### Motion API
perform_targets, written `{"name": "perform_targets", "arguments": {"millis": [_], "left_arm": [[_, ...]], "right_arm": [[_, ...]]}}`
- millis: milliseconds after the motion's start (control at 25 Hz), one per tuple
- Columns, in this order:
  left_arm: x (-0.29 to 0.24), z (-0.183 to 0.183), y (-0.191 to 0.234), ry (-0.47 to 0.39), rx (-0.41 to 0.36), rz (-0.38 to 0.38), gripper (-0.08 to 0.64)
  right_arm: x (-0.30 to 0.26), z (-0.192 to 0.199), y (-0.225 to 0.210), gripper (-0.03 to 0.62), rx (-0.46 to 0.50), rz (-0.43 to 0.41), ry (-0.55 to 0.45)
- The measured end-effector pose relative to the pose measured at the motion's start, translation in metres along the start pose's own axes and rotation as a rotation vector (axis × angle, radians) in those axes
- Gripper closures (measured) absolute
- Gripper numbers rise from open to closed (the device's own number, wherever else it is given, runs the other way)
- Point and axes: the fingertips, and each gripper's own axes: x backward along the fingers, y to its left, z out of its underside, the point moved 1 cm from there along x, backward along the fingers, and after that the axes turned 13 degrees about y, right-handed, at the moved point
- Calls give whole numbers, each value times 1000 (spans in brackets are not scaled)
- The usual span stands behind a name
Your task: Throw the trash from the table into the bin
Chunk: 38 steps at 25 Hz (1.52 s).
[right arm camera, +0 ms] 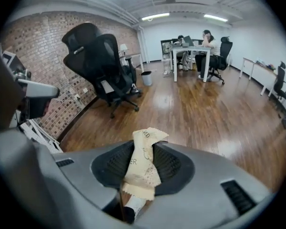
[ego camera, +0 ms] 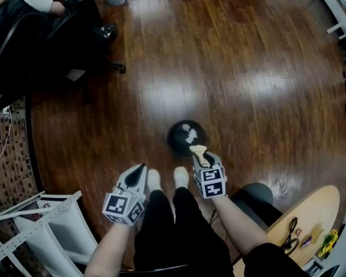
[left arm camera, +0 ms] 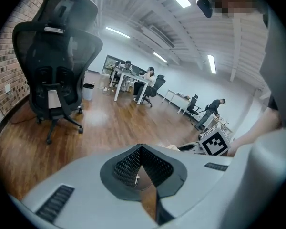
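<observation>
Both forearms extend forward from the body over the wooden floor (ego camera: 236,62).

The right tool (ego camera: 201,154) is angled downward. Its jaws are clenched on a beige paper wrapper (right arm camera: 143,165), which stands upright between the pads and projects past the tips. In the head view, the wrapper end overlaps the near rim of the black bin (ego camera: 179,138), which stands on the floor ahead of the person's feet. Pale scraps lie inside the bin.

The left tool (ego camera: 141,169) is clenched with nothing between its jaws. It sits left of the bin and apart from it.

The table (ego camera: 314,209) lies at the lower right and carries scissors (ego camera: 290,236).
</observation>
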Motion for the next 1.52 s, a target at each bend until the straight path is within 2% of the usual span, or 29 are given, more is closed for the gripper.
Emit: {"name": "perform_targets", "arguments": {"millis": [160, 320, 600, 720, 1000, 1360, 1520], "left_arm": [[-11, 17, 19, 34, 45, -27, 558], [-23, 24, 26, 58, 66, -33, 558], [-36, 18, 20, 39, 127, -15, 558], [-36, 17, 20, 36, 133, -12, 558], [-35, 18, 27, 49, 127, -5, 558], [-24, -5, 24, 22, 100, 30, 558], [-18, -33, 31, -28, 57, 67, 558]], "right_arm": [[-30, 12, 3, 463, 66, 2, 79], [-44, 11, 2, 463, 87, -12, 111], [-52, -7, 5, 448, 91, -78, 93], [-53, -14, 11, 377, 80, -117, 82], [-51, -12, 8, 376, 55, -112, 92], [-23, -23, 14, 376, 8, -90, 37], [7, -62, 17, 393, -33, -56, -116]]}}
